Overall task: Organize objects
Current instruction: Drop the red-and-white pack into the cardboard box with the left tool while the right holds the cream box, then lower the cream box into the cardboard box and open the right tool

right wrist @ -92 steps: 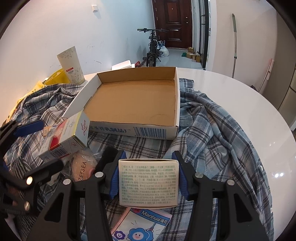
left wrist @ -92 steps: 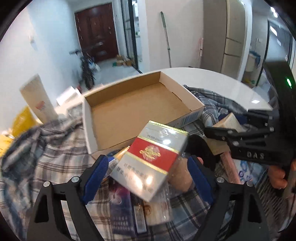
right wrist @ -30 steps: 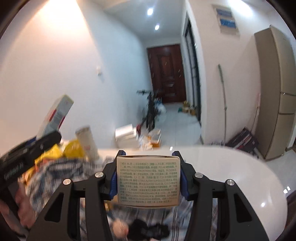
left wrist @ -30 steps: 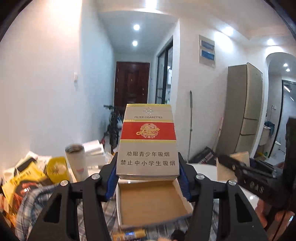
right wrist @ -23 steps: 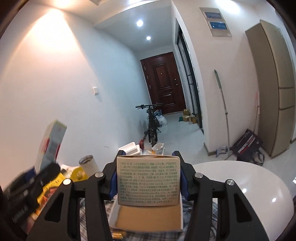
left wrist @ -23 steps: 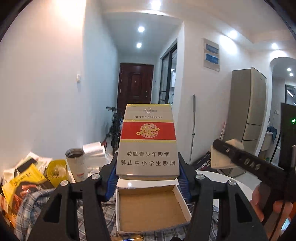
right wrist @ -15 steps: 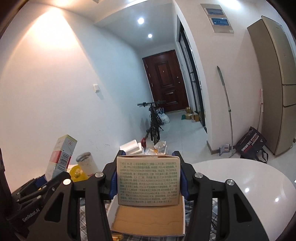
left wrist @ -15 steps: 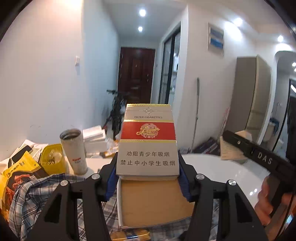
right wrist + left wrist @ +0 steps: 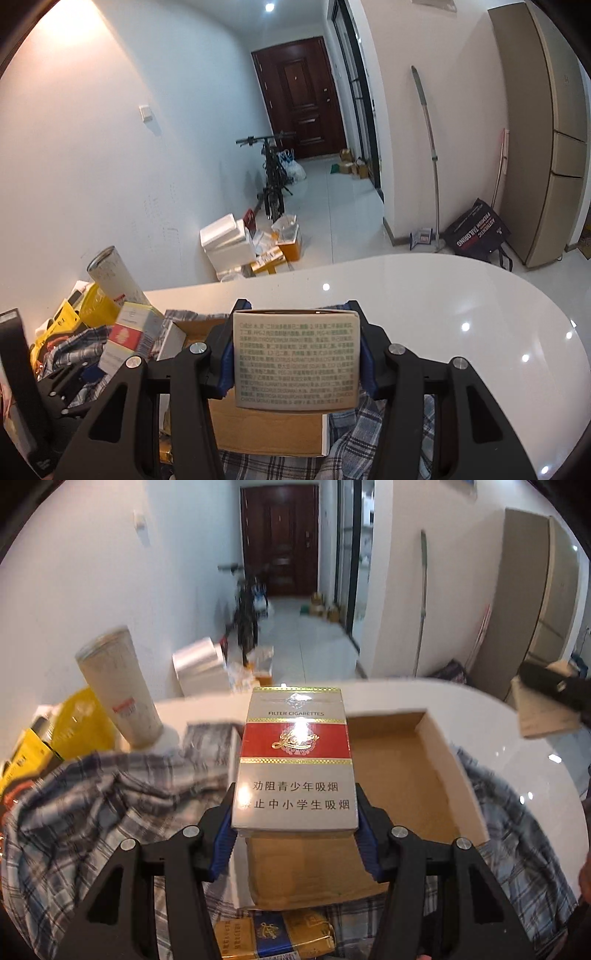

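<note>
1. Your left gripper point(image 9: 295, 834) has its jaws clamped on the one silver-and-red cigarette pack point(image 9: 295, 760), held above the near left part of the single shallow brown cardboard tray point(image 9: 402, 775).
2. Your right gripper point(image 9: 295, 360) has its jaws clamped on one beige printed carton point(image 9: 296, 360), over the tray's near edge.
3. Release too high and, I judge, either box may bounce onto the crumpled blue plaid cloth point(image 9: 92, 812).
4. At the desk's point(image 9: 424, 291) far left edge, one tall white cup point(image 9: 120, 688) could tip if clipped.
</note>
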Action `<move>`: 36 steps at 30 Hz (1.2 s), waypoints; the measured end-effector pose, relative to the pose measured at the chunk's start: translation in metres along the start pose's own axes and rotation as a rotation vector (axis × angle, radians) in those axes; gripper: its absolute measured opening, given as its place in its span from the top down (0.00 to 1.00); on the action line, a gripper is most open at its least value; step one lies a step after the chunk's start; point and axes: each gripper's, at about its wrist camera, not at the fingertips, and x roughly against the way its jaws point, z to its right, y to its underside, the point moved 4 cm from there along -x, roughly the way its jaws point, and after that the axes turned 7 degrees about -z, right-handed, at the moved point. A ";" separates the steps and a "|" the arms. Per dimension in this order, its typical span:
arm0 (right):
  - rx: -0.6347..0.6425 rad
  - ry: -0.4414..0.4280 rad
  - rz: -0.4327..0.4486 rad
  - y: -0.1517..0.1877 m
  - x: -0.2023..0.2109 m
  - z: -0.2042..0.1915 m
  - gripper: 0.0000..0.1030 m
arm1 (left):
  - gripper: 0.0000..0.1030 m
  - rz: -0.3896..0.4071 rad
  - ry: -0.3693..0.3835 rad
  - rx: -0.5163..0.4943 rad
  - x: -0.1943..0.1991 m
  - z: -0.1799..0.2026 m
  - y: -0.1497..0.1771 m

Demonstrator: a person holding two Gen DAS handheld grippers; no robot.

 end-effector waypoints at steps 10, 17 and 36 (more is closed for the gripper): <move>0.012 0.008 -0.050 0.006 -0.007 0.000 0.51 | 0.44 -0.240 0.082 0.082 -0.053 -0.010 0.024; 0.015 0.009 -0.051 0.006 -0.006 -0.001 0.51 | 0.44 -0.251 0.053 0.102 -0.055 -0.015 0.025; 0.017 0.001 -0.104 0.010 -0.018 -0.005 0.51 | 0.15 0.322 0.042 0.038 0.073 -0.006 -0.009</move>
